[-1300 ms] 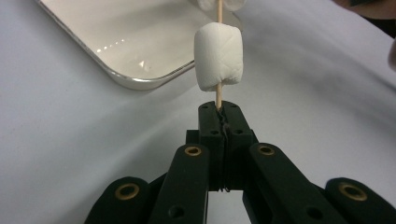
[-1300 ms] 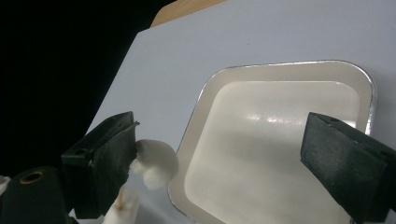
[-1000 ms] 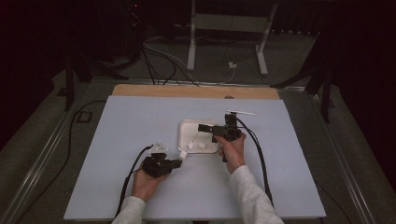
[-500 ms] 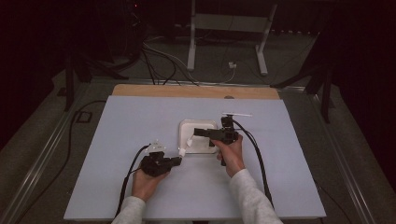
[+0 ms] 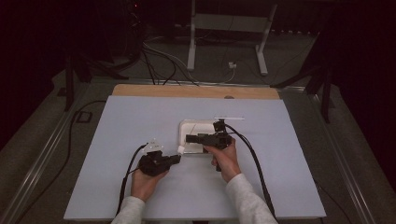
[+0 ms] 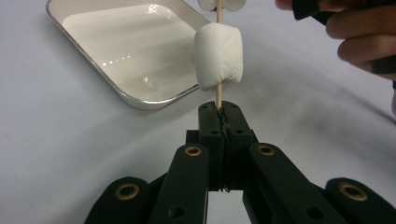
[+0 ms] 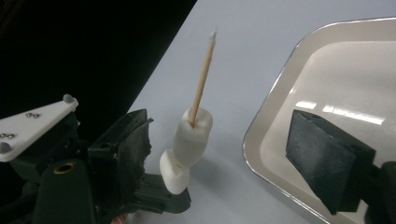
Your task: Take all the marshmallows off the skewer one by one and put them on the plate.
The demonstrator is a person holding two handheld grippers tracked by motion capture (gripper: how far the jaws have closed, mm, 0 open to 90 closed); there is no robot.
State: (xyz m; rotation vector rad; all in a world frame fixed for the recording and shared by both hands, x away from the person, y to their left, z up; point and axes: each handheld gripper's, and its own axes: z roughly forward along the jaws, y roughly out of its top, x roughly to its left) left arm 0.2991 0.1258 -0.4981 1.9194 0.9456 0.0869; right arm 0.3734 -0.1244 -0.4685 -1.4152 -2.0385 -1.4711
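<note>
Left tool [image 6: 219,119] is clamped on the base of a wooden skewer [image 6: 217,95] carrying two marshmallows [image 6: 218,56], held near the front left corner of the white tray [image 6: 116,46] at mid-bench. Right tool [image 7: 215,154], jaws apart and just been closing, brackets nothing firmly yet. Risk: closing off-centre could bend or snap the skewer, or squash a marshmallow.

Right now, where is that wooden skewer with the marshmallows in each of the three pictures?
High view: the skewer is a tiny pale spot at the left tool's tip, beside the tray's near-left corner.
Left gripper view: upper centre, rising straight from the shut jaws through a marshmallow.
Right gripper view: left of centre, slanting upward, two marshmallows low on it.
Shared landmark: the white tray, empty where its inside shows.
</note>
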